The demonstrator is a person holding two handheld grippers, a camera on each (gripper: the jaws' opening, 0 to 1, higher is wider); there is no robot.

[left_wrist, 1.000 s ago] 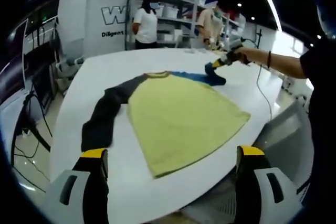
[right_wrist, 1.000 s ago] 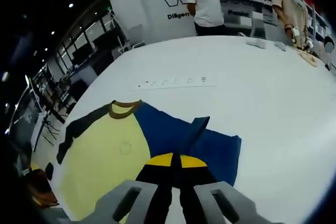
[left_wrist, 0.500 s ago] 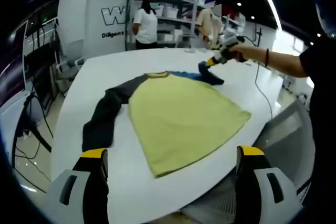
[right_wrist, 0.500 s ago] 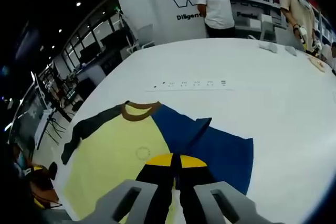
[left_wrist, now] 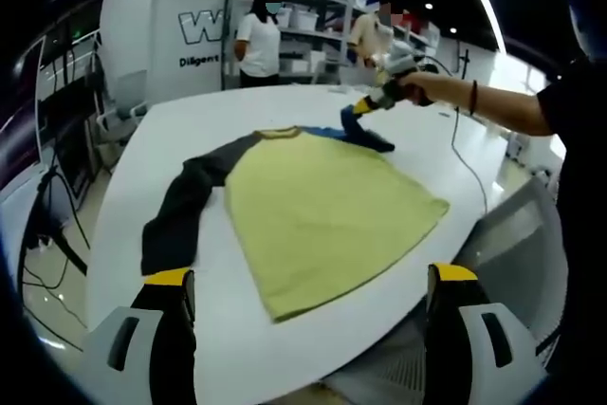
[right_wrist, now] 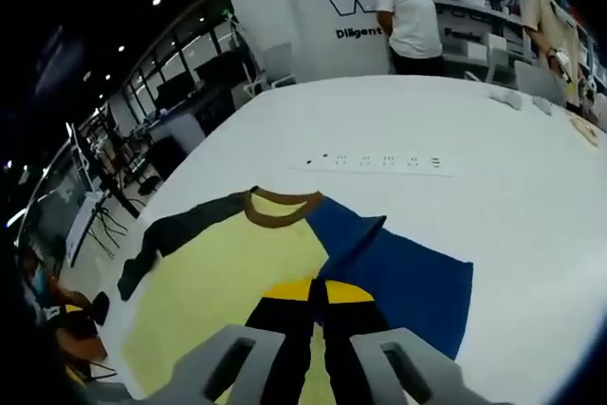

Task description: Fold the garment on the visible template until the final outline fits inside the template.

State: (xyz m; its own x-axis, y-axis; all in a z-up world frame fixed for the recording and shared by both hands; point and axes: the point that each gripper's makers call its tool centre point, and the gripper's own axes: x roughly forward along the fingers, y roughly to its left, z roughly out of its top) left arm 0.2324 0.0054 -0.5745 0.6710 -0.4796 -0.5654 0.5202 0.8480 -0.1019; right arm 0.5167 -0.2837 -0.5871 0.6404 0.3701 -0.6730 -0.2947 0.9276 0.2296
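One yellow shirt with a brown collar, a dark grey sleeve and a blue sleeve point(left_wrist: 322, 206) lies flat on the big white table point(left_wrist: 237, 116). The right gripper point(right_wrist: 317, 303) has its jaws pressed together, pinching the blue sleeve point(right_wrist: 398, 272) and lifting it. The left gripper point(left_wrist: 308, 320) hangs near the table edge, away from the shirt, with its jaws spread wide.

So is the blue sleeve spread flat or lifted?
Lifted: the right gripper is shut on the blue sleeve, raising it above the table.

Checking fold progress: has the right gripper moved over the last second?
Yes. The right gripper, shut on the blue sleeve, has lifted above the table toward the shelves.
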